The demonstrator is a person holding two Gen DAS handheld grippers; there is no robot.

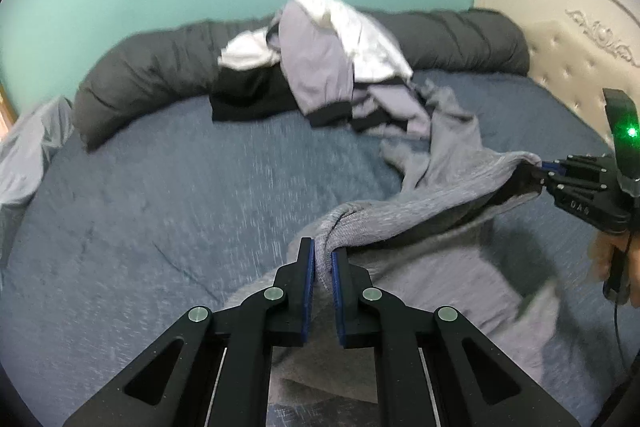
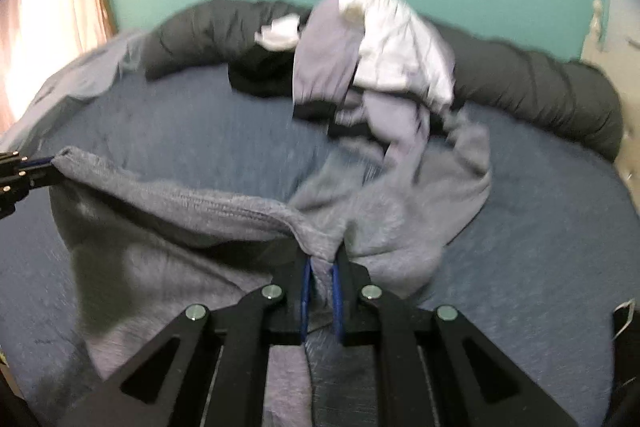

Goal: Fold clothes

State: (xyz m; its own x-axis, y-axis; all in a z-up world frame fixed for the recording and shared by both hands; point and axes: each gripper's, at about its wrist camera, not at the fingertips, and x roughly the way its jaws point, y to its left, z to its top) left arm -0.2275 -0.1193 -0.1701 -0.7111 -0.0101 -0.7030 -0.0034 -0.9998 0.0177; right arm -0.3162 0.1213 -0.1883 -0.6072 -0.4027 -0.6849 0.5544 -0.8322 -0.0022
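Note:
A grey knit garment hangs stretched above the blue bed between both grippers. My left gripper is shut on one end of its ribbed hem. The right gripper shows at the right edge of the left wrist view, pinching the other end. In the right wrist view my right gripper is shut on the grey garment, and the left gripper holds the far corner at the left edge. The rest of the garment drapes down onto the bed and trails toward the pile.
A pile of lilac, white and black clothes lies at the back of the blue bedspread, against a rolled dark grey duvet. A cream tufted headboard stands at the right. A teal wall is behind; a bright window is left.

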